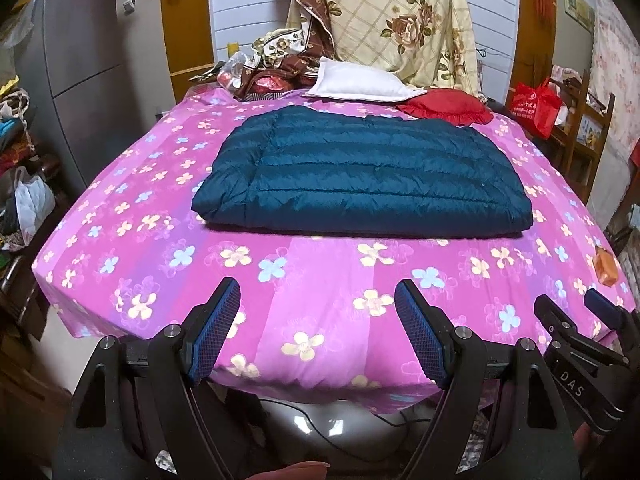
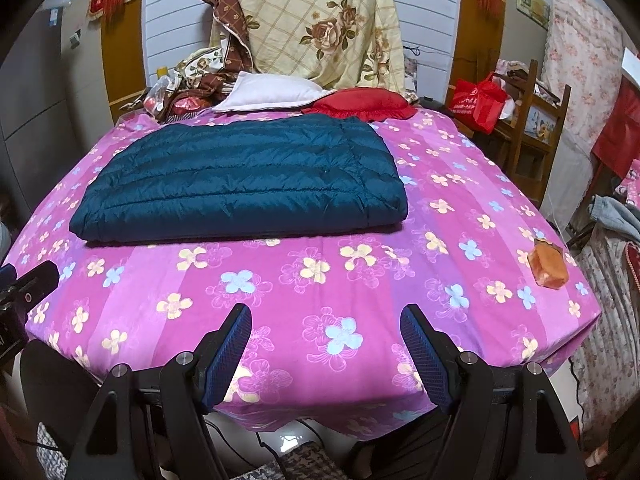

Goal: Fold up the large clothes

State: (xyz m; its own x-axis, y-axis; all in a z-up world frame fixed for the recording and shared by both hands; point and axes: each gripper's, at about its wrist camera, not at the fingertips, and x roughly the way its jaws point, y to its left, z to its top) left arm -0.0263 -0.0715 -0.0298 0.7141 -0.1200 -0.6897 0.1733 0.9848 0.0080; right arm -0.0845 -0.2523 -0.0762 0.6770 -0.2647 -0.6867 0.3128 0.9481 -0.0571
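Both tools, left tool [image 1: 318, 312] and right tool [image 2: 326, 336], hung wide open, empty. Down jacket [image 1: 360, 172] at frame centre looked light, puffy, slippery; we'd pinch its near folded edge.

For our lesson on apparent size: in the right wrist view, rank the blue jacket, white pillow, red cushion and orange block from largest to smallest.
1. blue jacket
2. white pillow
3. red cushion, close to the pillow, partly hidden
4. orange block, smallest though nearest

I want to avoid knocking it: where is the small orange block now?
In the right wrist view the orange block lies on the pink flowered sheet near the bed's right edge, well right of the folded blue jacket and apart from it.
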